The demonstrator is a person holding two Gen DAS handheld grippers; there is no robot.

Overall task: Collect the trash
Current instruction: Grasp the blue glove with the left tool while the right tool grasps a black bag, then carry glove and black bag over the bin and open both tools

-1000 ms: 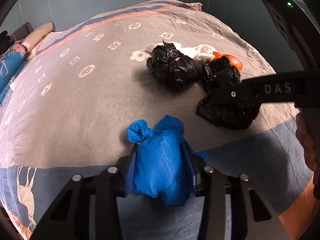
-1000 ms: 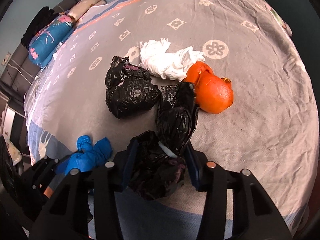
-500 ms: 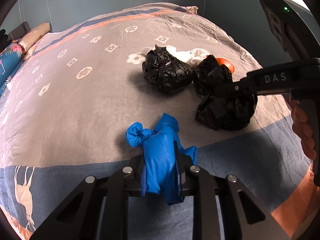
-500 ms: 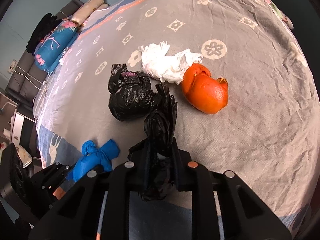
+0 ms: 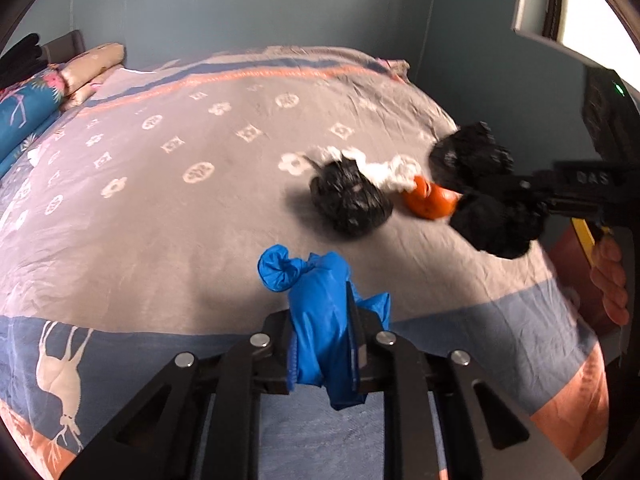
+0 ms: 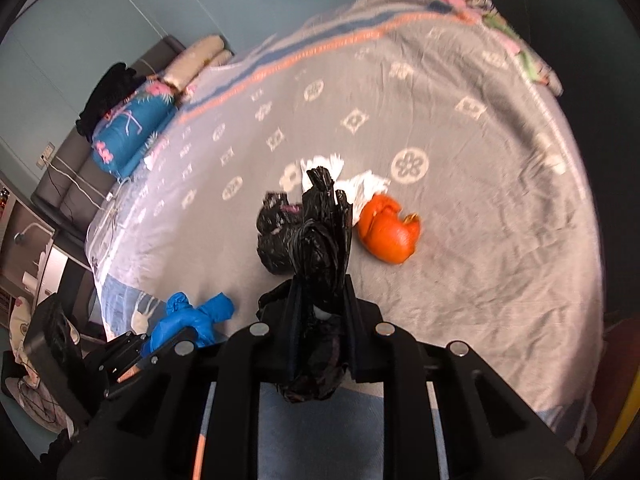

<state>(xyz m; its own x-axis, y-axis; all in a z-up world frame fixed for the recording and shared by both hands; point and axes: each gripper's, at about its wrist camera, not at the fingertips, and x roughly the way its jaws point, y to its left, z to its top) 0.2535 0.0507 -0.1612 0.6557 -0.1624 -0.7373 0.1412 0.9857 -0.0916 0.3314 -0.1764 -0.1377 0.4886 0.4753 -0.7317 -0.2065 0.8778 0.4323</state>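
A knotted blue bag (image 5: 316,332) sits between the pads of my left gripper (image 5: 321,304), whose jaws are closing and pressing on it, lifted off the bed. My right gripper (image 6: 320,285) is shut on a crumpled black bag (image 6: 320,240), which hangs above the blanket at the right in the left wrist view (image 5: 496,220). On the bed lie a second black bag (image 6: 276,240), crumpled white tissue (image 6: 362,188) and an orange peel (image 6: 386,234), close together. The left gripper with the blue bag (image 6: 192,316) shows at the lower left of the right wrist view.
The grey patterned blanket (image 5: 160,200) covers a wide bed. Folded bedding and pillows (image 6: 128,128) are stacked at its far left end, by a dark headboard. A person's hand (image 5: 608,280) grips the right tool's handle. Furniture and cables stand beside the bed (image 6: 48,240).
Both grippers closed on their bags and rose off the blanket. The black bag in the right gripper was lifted clear, uncovering the orange peel and tissue behind it.
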